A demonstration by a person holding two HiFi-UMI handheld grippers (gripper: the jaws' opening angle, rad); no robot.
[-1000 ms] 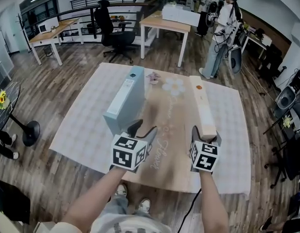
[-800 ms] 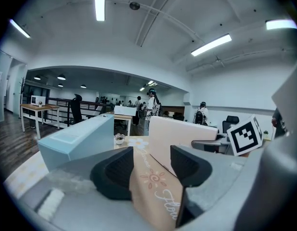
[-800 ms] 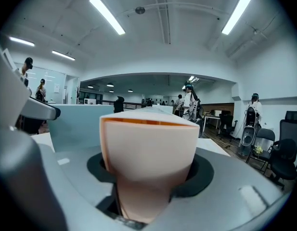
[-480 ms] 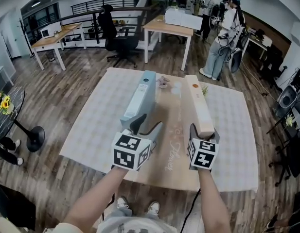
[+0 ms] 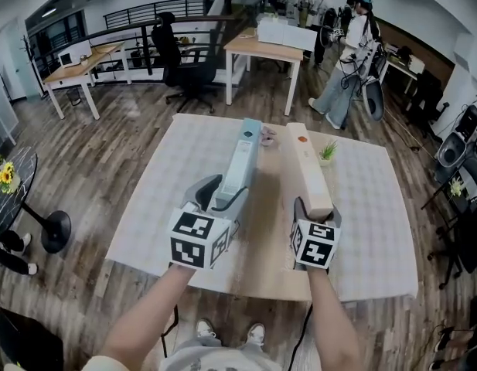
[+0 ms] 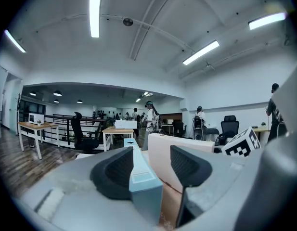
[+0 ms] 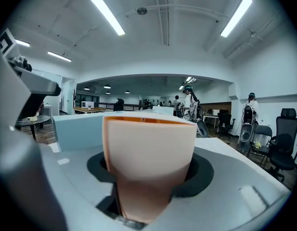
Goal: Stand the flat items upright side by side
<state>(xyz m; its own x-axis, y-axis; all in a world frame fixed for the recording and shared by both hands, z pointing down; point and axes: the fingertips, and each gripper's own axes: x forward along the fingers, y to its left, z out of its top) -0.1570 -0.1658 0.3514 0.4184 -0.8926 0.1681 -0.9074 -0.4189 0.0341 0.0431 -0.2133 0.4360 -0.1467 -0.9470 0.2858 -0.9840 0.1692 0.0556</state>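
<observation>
Blue box (image 5: 243,161) stands on its long edge on the table (image 5: 261,253), its long axis running 6 to 12 o'clock. It sits between the spread jaws of the left gripper (image 5: 221,198), against one pad and clear of the other. Cream box (image 5: 306,168) stands parallel at its 3 o'clock, a gap between them, pinched by the right gripper (image 5: 314,213). The grippers hide both near ends. Bare cloth (image 5: 362,230) lies at 9 and 3 o'clock.

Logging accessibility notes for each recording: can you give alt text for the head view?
Over a cloth-covered table, the right gripper clamps a long cream box on edge; beside it, the left gripper, jaws open, straddles a light blue box, also on edge.
</observation>
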